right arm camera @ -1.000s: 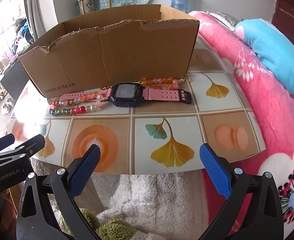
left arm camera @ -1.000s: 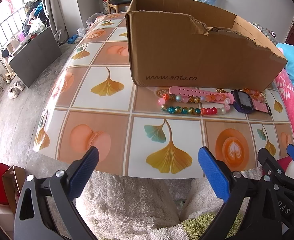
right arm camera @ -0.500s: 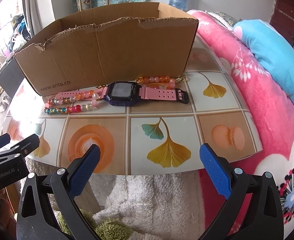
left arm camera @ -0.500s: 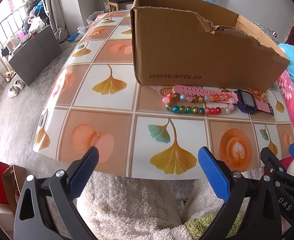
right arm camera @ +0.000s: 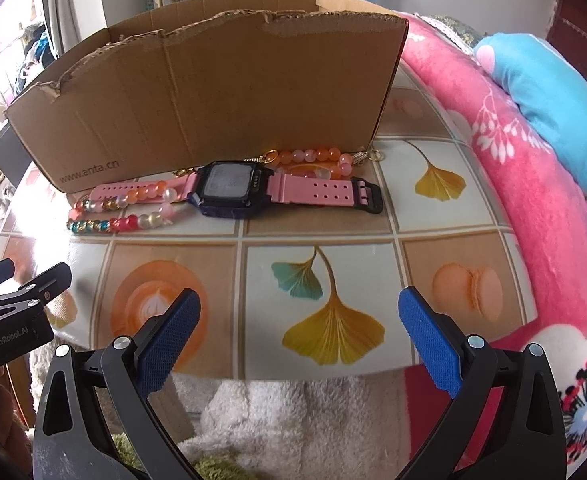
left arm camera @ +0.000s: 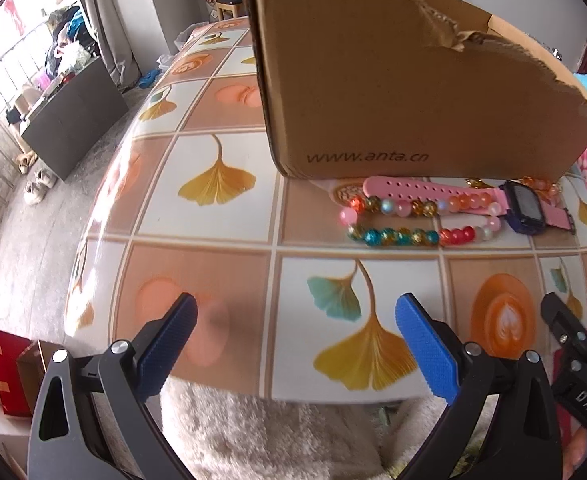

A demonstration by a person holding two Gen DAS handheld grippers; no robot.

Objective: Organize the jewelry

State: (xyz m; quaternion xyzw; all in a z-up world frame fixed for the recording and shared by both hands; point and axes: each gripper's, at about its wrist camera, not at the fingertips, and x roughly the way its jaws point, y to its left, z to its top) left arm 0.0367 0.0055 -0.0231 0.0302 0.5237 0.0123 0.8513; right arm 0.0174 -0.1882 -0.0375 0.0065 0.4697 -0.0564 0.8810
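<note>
Blue-padded and spread wide, the left claw (left arm camera: 295, 326) and right claw (right arm camera: 299, 322) hover empty at the near edge of the table (right arm camera: 433, 216). Farther in lie the beaded bracelet (right arm camera: 121, 212), the pink-strapped watch (right arm camera: 233, 188) and an orange bead strand (right arm camera: 313, 158), all touching or just beside the cardboard box (right arm camera: 213, 92). Nothing looks sorted yet; every piece awaits pickup.
</note>
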